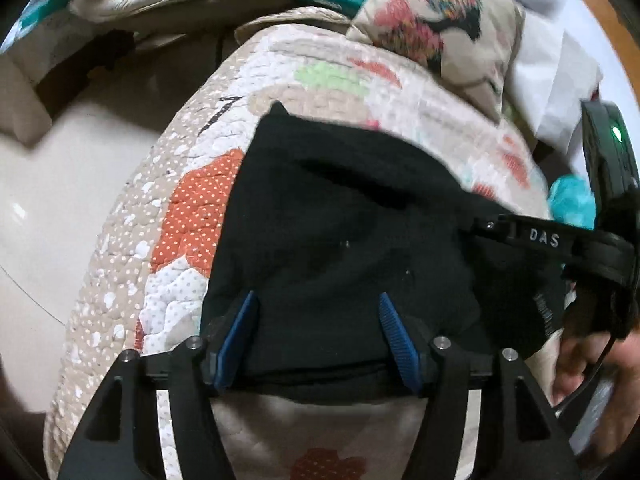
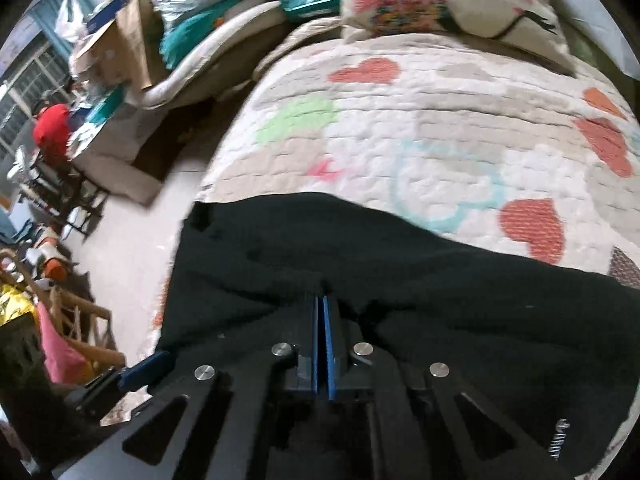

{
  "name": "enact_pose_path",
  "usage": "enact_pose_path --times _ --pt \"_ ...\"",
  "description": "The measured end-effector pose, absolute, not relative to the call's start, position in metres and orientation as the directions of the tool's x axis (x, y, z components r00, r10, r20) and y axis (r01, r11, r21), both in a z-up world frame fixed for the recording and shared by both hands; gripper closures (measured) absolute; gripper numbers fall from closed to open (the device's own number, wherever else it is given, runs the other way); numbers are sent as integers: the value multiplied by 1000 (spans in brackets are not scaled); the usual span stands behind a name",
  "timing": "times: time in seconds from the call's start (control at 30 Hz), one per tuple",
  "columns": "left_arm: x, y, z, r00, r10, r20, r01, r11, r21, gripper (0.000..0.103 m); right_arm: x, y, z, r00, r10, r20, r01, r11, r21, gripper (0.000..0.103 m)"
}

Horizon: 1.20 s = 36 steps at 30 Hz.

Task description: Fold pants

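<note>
Black pants lie bunched on a patchwork quilt near the bed's left edge. My left gripper hovers low over their near part, open, its blue pads standing apart with black cloth below them. My right gripper is shut, its blue pads together on a pinch of the pants, and creases run out from the tips. The left wrist view shows it reaching in from the right, with a hand behind it. The left gripper's blue finger shows at the lower left of the right wrist view.
A flowered pillow lies at the head of the bed. The bed's left edge drops to a pale floor. Boxes, bags and a chair crowd the floor at left. White bedding is heaped at right.
</note>
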<state>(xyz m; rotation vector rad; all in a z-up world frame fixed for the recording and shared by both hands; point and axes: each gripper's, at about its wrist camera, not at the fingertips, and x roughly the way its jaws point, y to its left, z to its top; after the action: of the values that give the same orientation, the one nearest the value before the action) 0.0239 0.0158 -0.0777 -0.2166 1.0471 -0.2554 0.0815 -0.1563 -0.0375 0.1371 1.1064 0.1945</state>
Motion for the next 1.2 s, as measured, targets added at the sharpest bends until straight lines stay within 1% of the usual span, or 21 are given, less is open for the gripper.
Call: enact_pose_path --times 0.07,0.13,0.2,0.23,0.3,0.37,0.43,0.5,0.57,0.6,0.67,0.77,0.8,0.83,0.87,0.9,0.97,1.1,1.2 --pt "20 7 -77 484 -282 -828 133 959 -249 35 82 -162 -47 391 174 -904 -51 985 167 102" --pt "18 4 -78 494 -267 -827 138 964 -229 34 77 -176 -45 426 187 -885 -13 980 200 101" --pt "18 3 -79 499 -263 -826 142 965 -222 32 71 -180 -32 483 257 -837 -16 958 285 101" --pt "18 2 -79 500 -259 -826 143 966 -216 31 70 -176 -27 483 312 -818 -44 942 333 101" --pt "18 2 -79 501 -254 -827 143 967 -210 31 72 -168 -28 454 396 -798 -84 911 404 101" --pt "19 3 -79 494 -257 -830 144 966 -213 31 75 -161 -42 413 417 -809 -73 901 427 101" --pt "20 4 -79 485 -263 -834 146 965 -219 31 79 -160 -63 367 374 -851 -33 920 390 101" --pt "22 7 -78 475 -271 -837 143 963 -230 31 74 -173 -63 399 387 -832 9 905 425 101" --pt "26 11 -77 467 -278 -839 132 961 -244 31 61 -187 -49 440 267 -858 66 943 327 101" --pt "29 13 -74 461 -278 -843 129 961 -246 31 51 -194 -41 470 238 -850 66 951 303 101" --pt "33 14 -68 450 -279 -848 128 960 -248 31 24 -216 -22 529 209 -823 98 947 304 101" --pt "39 1 -39 459 -344 -819 177 939 -295 31 -21 -257 -4 601 167 -782 232 899 370 99" --pt "41 -9 -31 462 -360 -811 210 932 -294 31 -34 -271 -2 617 145 -773 294 869 398 91" --pt "44 -25 -22 458 -375 -806 265 923 -279 31 -47 -287 -5 633 120 -765 365 825 431 71" --pt "47 -47 -15 439 -386 -811 334 909 -251 31 -58 -300 -10 641 100 -761 417 787 455 58" --pt "50 -67 -11 413 -395 -821 394 890 -230 31 -66 -310 -13 646 84 -758 453 757 471 39" --pt "58 -106 -10 352 -429 -832 496 839 -222 31 -74 -325 -24 646 63 -761 511 705 492 38" --pt "76 -160 -15 303 -438 -846 572 794 -206 31 -70 -330 -39 627 43 -778 537 699 472 38" --pt "91 -197 -19 252 -460 -851 615 755 -226 31 -76 -335 -50 616 56 -786 547 688 478 38"
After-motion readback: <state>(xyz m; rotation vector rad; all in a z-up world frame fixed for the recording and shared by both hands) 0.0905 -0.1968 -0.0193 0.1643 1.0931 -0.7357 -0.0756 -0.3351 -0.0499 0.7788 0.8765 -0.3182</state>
